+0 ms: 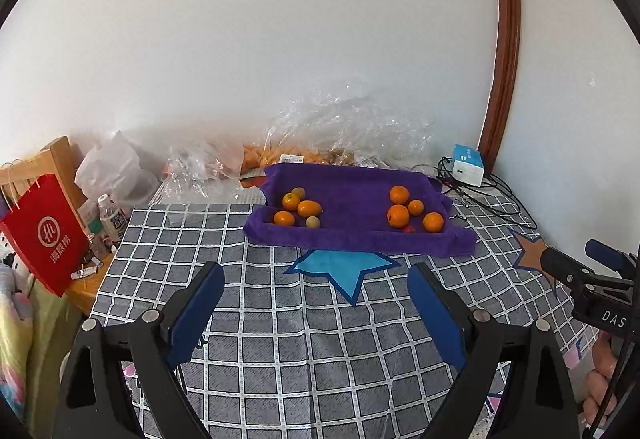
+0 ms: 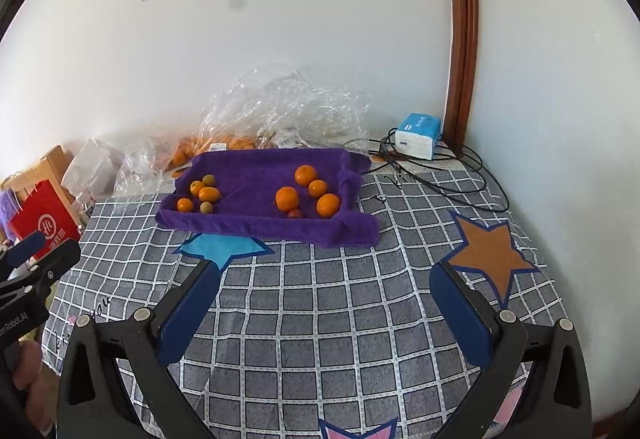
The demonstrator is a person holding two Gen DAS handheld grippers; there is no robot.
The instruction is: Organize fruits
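Observation:
A purple towel-lined tray (image 1: 352, 239) (image 2: 256, 227) lies at the back of the checked tablecloth. Its left part holds small oranges (image 1: 310, 208) (image 2: 209, 194) and two greenish fruits (image 1: 313, 222) (image 2: 206, 207). Its right part holds larger oranges (image 1: 398, 216) (image 2: 287, 198) and a small red fruit (image 1: 409, 228) (image 2: 295, 214). My left gripper (image 1: 316, 279) is open and empty, short of the tray. My right gripper (image 2: 324, 275) is open and empty, also short of the tray. The right gripper shows at the left wrist view's right edge (image 1: 576, 267); the left gripper shows at the right wrist view's left edge (image 2: 36, 259).
Crumpled clear plastic bags (image 1: 340, 123) (image 2: 280, 111) lie behind the tray against the wall. A blue-white tissue pack (image 1: 468, 165) (image 2: 418, 135) and black cables (image 1: 492, 195) (image 2: 452, 179) sit at the back right. A red paper bag (image 1: 44, 235) (image 2: 44, 223) and a bottle (image 1: 112, 217) stand left.

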